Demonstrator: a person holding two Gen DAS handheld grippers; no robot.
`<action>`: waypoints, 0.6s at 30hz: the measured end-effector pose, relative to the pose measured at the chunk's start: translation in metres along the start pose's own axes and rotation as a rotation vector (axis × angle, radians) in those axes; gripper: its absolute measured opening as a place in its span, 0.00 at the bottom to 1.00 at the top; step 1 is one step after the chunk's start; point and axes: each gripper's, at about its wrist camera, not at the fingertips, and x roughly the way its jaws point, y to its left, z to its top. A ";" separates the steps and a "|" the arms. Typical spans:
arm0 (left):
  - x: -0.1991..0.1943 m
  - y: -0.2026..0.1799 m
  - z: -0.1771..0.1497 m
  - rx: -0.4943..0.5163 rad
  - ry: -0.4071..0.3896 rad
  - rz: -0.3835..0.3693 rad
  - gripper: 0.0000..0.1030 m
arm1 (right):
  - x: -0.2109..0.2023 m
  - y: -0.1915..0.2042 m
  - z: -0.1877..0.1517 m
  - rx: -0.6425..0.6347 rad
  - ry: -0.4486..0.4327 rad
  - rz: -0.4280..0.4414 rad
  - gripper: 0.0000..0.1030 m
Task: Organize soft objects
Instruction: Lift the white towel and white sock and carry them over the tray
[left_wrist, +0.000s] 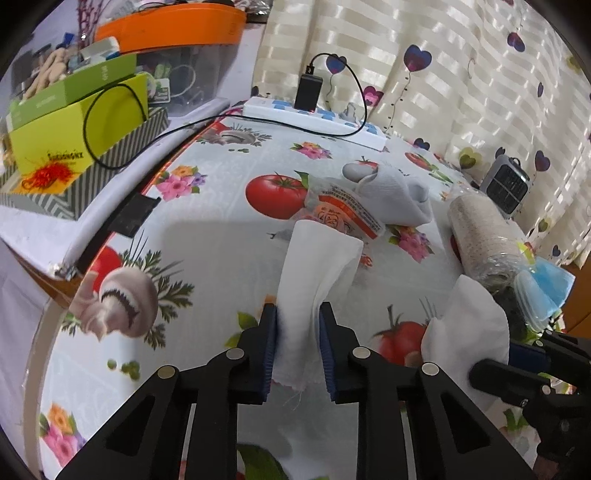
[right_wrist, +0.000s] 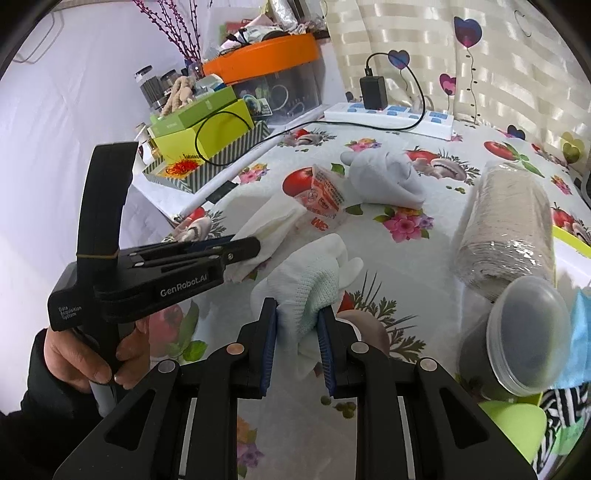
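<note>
The left hand-held gripper pinches a white cloth running lengthwise toward mid-frame over the table; the right hand-held gripper (equally narrow) clamps a white sock at centre.

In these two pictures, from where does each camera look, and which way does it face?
Left wrist: sits behind the left claw, facing down across the fruit-printed tablecloth; its claw pinches a white cloth piece, the right claw at the edge.
Right wrist: sits behind the right claw, which grips a white knitted sock; the left claw and hand show.
Shared: rolled grey socks, white power strip.
</note>
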 end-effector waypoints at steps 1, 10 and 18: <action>-0.003 0.000 -0.002 -0.007 -0.002 -0.004 0.20 | -0.003 0.001 -0.001 0.000 -0.006 0.000 0.22; -0.039 -0.013 -0.021 -0.041 -0.037 -0.050 0.20 | -0.037 0.002 -0.005 0.000 -0.072 -0.006 0.22; -0.076 -0.044 -0.029 0.008 -0.085 -0.088 0.20 | -0.072 0.003 -0.012 0.001 -0.137 -0.020 0.22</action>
